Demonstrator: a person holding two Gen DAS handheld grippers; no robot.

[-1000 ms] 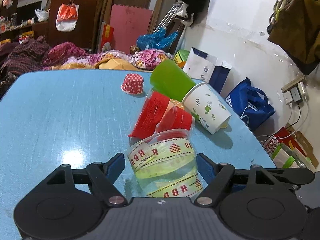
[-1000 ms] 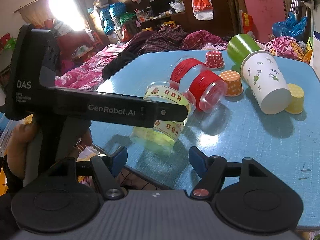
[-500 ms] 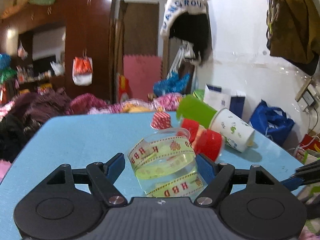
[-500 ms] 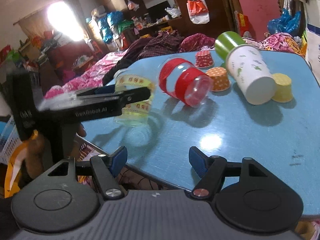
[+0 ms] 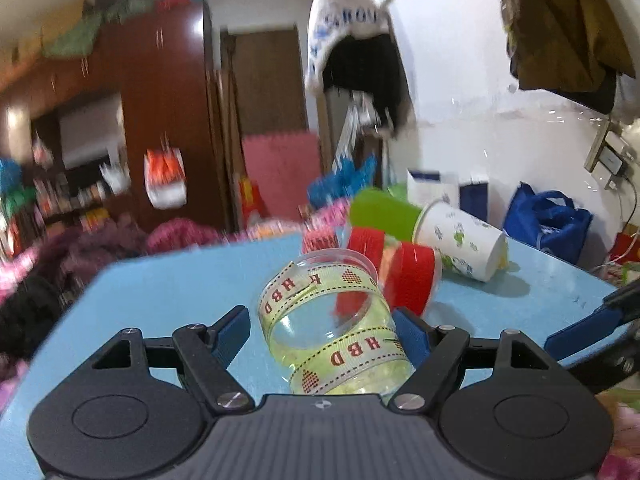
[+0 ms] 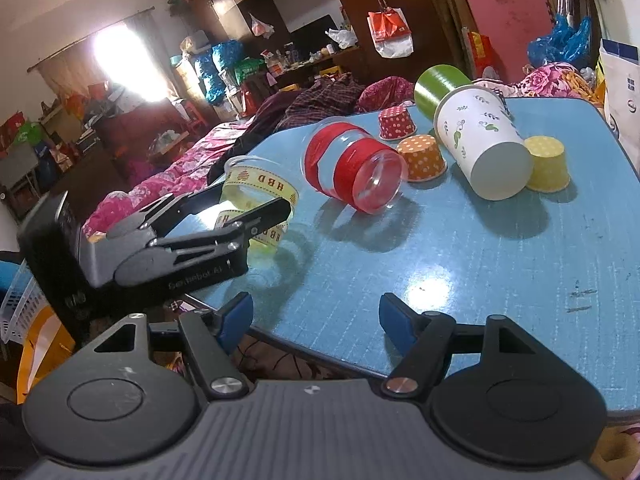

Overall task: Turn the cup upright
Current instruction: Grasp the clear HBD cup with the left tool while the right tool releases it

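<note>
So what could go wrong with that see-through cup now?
The left gripper holds the ribbon cup right at the table edge; set down tilted, it might tip off. The thin plastic could also slip from the fingers. The red cup lies on its side close by; a bump could roll it.
</note>
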